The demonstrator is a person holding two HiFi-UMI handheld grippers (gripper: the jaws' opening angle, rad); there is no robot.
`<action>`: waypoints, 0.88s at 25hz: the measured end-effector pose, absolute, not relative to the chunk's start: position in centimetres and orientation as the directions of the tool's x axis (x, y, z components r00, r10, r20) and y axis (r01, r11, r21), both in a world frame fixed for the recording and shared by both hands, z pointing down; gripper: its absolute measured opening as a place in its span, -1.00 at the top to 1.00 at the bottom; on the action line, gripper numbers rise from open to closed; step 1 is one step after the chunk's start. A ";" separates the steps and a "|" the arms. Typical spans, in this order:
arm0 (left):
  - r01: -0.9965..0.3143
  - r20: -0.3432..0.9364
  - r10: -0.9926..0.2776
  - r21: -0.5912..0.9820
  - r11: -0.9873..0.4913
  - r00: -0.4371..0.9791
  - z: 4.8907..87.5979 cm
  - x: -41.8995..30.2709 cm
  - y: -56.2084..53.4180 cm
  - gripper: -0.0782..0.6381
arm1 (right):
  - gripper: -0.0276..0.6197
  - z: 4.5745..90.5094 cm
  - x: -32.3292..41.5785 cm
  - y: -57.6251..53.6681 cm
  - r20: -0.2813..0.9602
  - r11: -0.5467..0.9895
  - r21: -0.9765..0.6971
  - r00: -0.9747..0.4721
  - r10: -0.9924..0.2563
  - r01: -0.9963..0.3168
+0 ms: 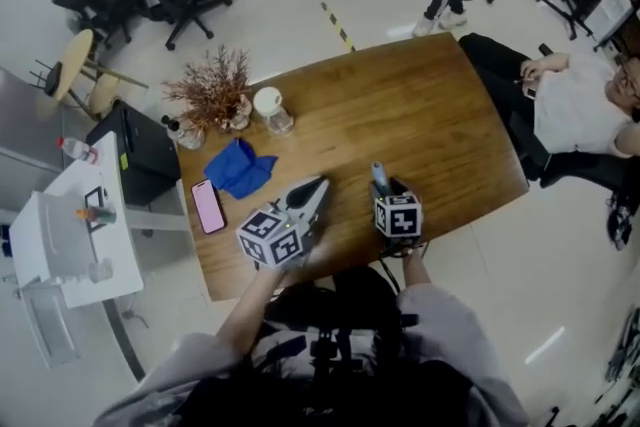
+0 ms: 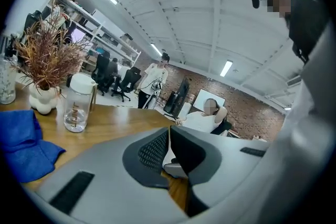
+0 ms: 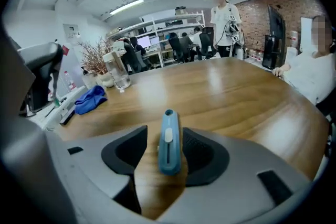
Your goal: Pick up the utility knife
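R gripper view shows knife [image 3: 169,144] between R gripper's [image 3: 164,135] spread jaws, unclamped; head view hides that gap. L gripper [image 2: 169,129] clenched. Knife by table's [image 1: 430,115] near edge; office chairs [image 1: 190,0] beyond.

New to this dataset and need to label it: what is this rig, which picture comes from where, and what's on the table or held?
There is no robot: a person holds a two-jaw gripper in each hand. One picture comes from a camera on the person's head, looking down at the wooden table. The other two come from cameras riding on each gripper, looking along its jaws. On the table are a dried plant, a clear bottle, a blue cloth, a pink phone and the blue utility knife. The left gripper has its jaws together and holds nothing. The right gripper has its jaws apart, with the utility knife lying between them, not yet gripped.
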State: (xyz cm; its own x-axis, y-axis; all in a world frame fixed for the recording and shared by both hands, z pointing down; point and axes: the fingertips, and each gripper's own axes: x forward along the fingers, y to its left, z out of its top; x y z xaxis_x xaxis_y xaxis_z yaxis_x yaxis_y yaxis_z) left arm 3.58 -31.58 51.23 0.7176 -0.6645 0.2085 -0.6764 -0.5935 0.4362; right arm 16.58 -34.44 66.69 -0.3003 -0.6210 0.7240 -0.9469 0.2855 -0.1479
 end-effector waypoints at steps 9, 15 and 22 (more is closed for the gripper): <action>-0.732 0.229 -0.722 0.433 -0.526 0.653 51.4 2.4 -33.2 0.76 | 0.26 67.8 15.7 -36.8 0.750 0.383 -0.002 -0.255 -0.610 -0.924; -0.740 0.248 -0.723 0.441 -0.508 0.645 52.2 2.4 -33.4 0.76 | 0.44 67.6 15.6 -36.6 0.750 0.343 -0.020 -0.241 -0.616 -0.939; -0.723 0.237 -0.718 0.475 -0.502 0.654 52.4 2.1 -33.1 0.76 | 0.44 64.8 16.1 -35.8 0.685 0.253 -0.167 -0.297 -0.666 -0.953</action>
State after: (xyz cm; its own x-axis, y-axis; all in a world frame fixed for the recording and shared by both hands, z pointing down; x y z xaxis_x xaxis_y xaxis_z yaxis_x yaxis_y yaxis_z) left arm 2.14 -33.13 52.39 0.6542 -0.7183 0.2369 -0.7230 -0.5018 0.4748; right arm 16.08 -35.81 64.78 -0.2966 -0.6658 0.6846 -0.9530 0.2529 -0.1668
